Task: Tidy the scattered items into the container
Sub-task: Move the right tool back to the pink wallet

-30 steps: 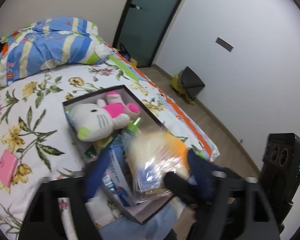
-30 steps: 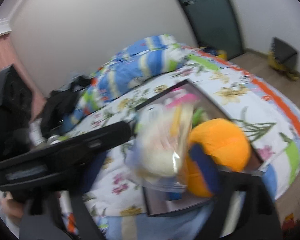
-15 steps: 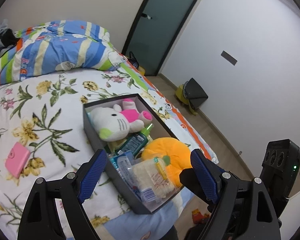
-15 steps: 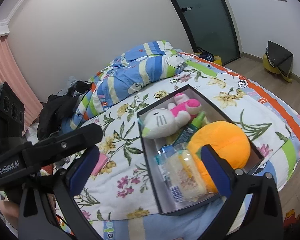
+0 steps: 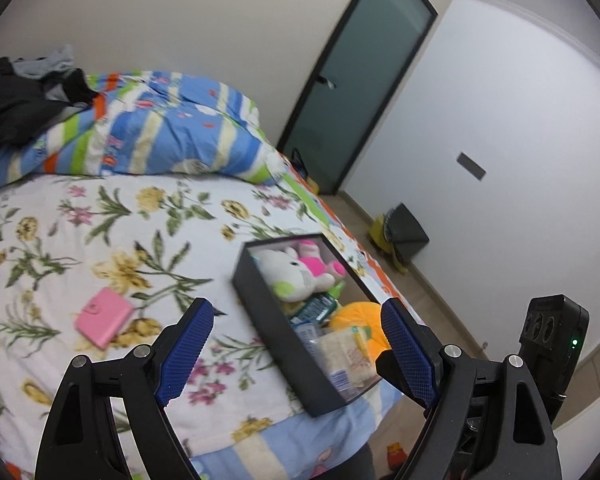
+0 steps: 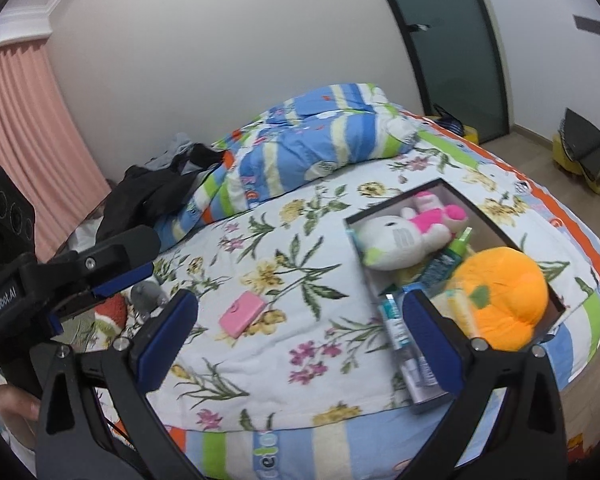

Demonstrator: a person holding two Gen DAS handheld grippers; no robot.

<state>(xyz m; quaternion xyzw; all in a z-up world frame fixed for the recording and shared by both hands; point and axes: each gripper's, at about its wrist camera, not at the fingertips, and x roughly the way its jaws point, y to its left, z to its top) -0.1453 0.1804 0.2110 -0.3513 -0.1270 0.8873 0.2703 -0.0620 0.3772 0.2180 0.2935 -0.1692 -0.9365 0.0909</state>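
Note:
A black box point(image 5: 260, 320) sits near the bed's right edge, also in the right wrist view point(image 6: 428, 400). It holds a white and pink plush cat point(image 5: 296, 270), an orange plush pumpkin point(image 6: 504, 296), a green bottle point(image 6: 458, 246), a clear snack bag point(image 5: 346, 360) and tubes. A pink wallet point(image 5: 102, 317) lies on the floral sheet left of the box, also in the right wrist view point(image 6: 242, 315). My left gripper point(image 5: 296, 350) is open and empty above the bed. My right gripper point(image 6: 298, 332) is open and empty. The left gripper shows at the left of the right wrist view point(image 6: 100, 280).
A striped blue quilt point(image 5: 148, 132) and dark clothes point(image 5: 16, 100) lie at the head of the bed. A grey object point(image 6: 146, 296) lies on the bed's left. A door point(image 5: 360, 80) and floor items point(image 5: 400, 232) stand beyond the bed's right side. A pink curtain point(image 6: 24, 140) hangs left.
Both grippers held the clear snack bag over the box, then let it go into the box and opened. Both have pulled back and swung left, bringing the pink wallet more into view.

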